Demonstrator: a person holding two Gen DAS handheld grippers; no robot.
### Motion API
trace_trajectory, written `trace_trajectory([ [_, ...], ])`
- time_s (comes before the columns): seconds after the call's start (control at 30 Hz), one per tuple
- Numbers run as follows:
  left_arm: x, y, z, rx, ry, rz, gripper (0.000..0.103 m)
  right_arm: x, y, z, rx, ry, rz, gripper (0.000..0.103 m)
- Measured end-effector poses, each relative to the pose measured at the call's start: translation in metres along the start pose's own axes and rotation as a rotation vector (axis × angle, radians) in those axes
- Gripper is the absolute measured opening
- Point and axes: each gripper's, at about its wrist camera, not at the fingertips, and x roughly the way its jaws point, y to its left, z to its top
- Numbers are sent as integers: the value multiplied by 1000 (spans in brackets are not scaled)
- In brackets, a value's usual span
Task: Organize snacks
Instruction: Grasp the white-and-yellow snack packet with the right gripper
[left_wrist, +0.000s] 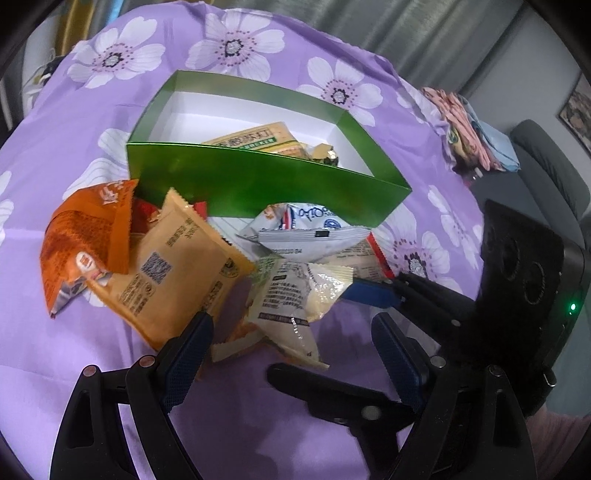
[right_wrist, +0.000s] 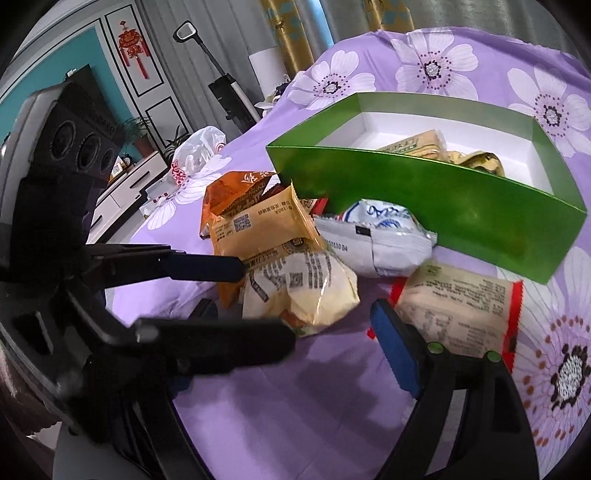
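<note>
Pick step under way: left gripper (left_wrist: 291, 332) wide, straddling the pale cream packet (left_wrist: 291, 295) in the snack pile on the purple floral tabletop (left_wrist: 92, 369); right gripper (right_wrist: 332, 325) wide, empty, near the red-edged packet (right_wrist: 458, 314). Next: close, lift into green box (left_wrist: 258, 188) (contents mostly hidden behind its near wall).
</note>
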Motion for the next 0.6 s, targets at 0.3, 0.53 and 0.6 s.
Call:
trace_trajectory([
  [0.3,10,7,1,-36,51,-51,87,13,1,3,-6,23,50,85],
  [0.53,13,6,3,-54,55,-65,87,15,1,1,-3,37,50,66],
  [0.6,13,7,3,-62,52,-72,86,16,-1,2,2,41,39,58],
])
